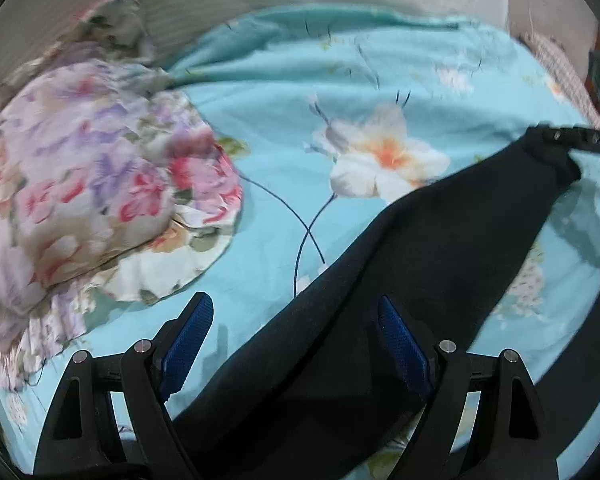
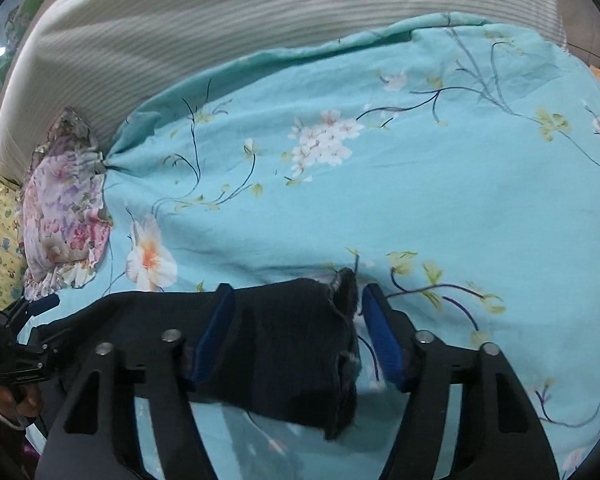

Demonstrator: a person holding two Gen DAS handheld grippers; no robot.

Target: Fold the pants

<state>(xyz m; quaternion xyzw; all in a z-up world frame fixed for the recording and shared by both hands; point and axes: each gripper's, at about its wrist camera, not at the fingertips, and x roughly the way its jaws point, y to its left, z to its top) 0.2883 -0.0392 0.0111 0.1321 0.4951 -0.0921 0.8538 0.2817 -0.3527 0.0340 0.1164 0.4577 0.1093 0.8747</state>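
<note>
Your pants stretch lengthwise between both hands: the left hand-held gripper and right hand-held gripper straddle them, fingers wide (neither visibly pinching).

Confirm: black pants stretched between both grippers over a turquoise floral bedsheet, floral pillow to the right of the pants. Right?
Wrong side. The floral pillow lies left of the black pants, as both wrist views show. The rest holds: the pants run between the left gripper and right gripper over the turquoise floral bedsheet.
</note>
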